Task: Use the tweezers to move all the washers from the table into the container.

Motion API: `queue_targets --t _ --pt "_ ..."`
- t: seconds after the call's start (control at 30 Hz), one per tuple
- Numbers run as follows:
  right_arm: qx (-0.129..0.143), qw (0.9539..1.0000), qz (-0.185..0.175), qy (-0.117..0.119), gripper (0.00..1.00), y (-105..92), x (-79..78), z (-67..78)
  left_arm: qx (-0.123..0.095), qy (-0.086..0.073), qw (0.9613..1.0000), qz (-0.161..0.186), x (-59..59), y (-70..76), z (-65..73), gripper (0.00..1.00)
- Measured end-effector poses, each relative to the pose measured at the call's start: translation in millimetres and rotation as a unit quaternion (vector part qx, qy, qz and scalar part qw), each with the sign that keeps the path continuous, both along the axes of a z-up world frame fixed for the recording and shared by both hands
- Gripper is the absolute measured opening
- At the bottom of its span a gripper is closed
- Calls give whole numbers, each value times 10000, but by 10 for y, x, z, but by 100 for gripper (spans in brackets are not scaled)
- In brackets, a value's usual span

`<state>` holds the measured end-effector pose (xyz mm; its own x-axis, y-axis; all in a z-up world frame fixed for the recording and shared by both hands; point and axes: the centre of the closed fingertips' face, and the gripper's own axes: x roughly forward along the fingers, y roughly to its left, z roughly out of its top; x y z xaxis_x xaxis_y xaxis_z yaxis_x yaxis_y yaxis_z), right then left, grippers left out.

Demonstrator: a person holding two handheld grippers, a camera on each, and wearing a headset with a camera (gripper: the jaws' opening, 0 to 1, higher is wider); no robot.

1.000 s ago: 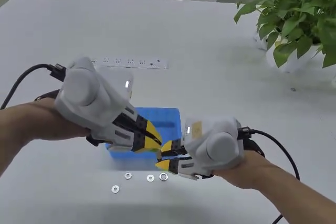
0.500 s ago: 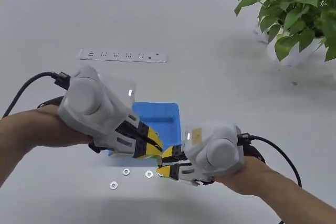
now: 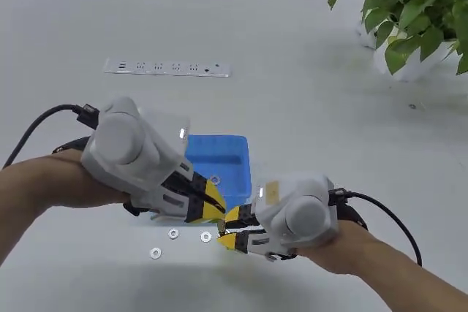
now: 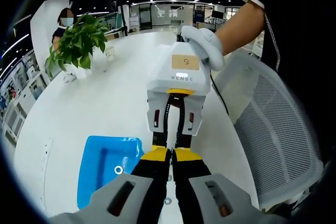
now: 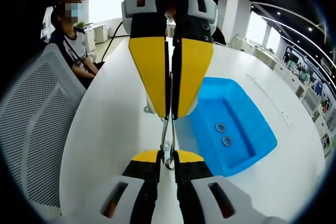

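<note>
**Sam:** What does the head view show?

**Me:** My left gripper (image 3: 210, 206) and right gripper (image 3: 232, 229) meet tip to tip low in the middle. The blue container (image 3: 219, 153) sits at 12 o'clock from them. Three washers (image 3: 173, 234) lie on the table (image 3: 307, 115), at about 7 o'clock from the container. A power strip (image 3: 167, 68) is far off at 11 o'clock, and a plant (image 3: 409, 5) at 2 o'clock.

**Sam:** And the left gripper view?

**Me:** My own jaws are pressed tight together at 6 o'clock. The right gripper faces me at 12 o'clock. The container is at 8 o'clock.

**Sam:** And the right gripper view?

**Me:** The thin metal tweezers (image 5: 167, 129) run from the left gripper's yellow jaws at 12 o'clock down to my jaws at 6 o'clock. Both claws look squeezed shut on them. A little ring sits at the low end. I can't tell if it is a washer. The container is at 3 o'clock with two washers in it.

**Sam:** Which step is this?

**Me:** I think I am getting the tweezers ready for a pick. Next, I need to bring the tips over the nearest washer, pinch softly, and carry it toward 12 o'clock.
</note>
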<state>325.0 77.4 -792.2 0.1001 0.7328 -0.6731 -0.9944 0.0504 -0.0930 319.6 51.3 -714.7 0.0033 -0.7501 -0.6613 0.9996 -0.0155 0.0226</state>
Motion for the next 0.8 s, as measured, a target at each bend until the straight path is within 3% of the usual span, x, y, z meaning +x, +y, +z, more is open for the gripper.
queue_targets --t 0.8 --pt "83 9996 -160 208 10 -1 25 -35 -118 35 9999 40 55 -47 -4 5"
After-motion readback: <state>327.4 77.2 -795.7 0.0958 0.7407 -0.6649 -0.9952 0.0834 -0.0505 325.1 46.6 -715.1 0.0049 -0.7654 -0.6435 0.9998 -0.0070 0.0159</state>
